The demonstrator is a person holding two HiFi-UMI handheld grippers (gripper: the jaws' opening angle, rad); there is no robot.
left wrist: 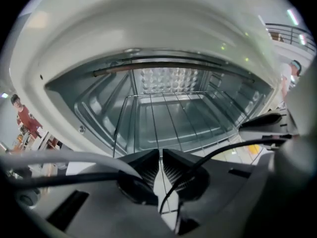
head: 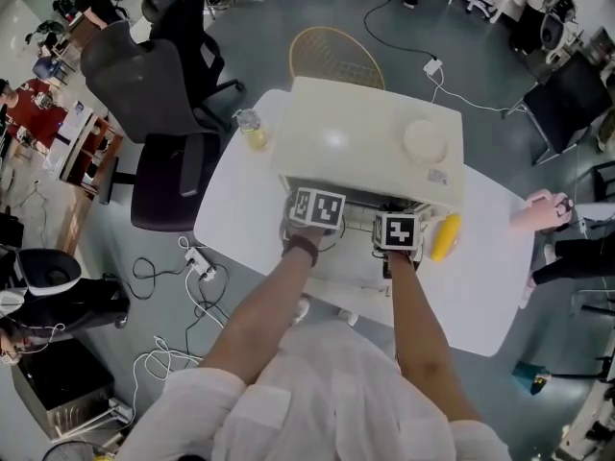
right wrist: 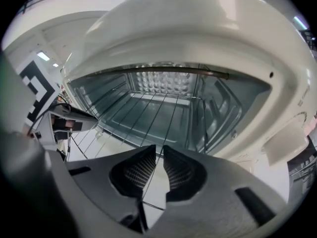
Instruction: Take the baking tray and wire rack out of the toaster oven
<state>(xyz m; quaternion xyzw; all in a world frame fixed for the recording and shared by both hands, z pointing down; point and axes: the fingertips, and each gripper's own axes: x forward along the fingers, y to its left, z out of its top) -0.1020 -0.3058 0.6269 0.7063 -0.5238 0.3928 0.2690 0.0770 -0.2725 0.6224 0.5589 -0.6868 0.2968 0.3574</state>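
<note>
— Grey flooring and a black office chair [head: 154, 84] are seen around the white table [head: 235, 214]. What is set on it?

— A cream toaster oven [head: 370, 128] is placed there, its open front turned toward the person. A yellow object [head: 444, 236] is laid just beside it.

— Where is the wire rack found?

— The wire rack [left wrist: 163, 115] is seated in the oven cavity, with its front wires reaching out past the opening. What looks like the baking tray [left wrist: 185, 125] is made out beneath it, deeper inside.

— How are the jaws held?

— On the left gripper [left wrist: 160, 155] they are pressed together on one front wire of the rack. On the right gripper [right wrist: 159, 152] they are kept narrowly apart. A rack wire is passed between them, and a sliver of gap is left showing. Both grippers are held side by side at the oven mouth.
</note>
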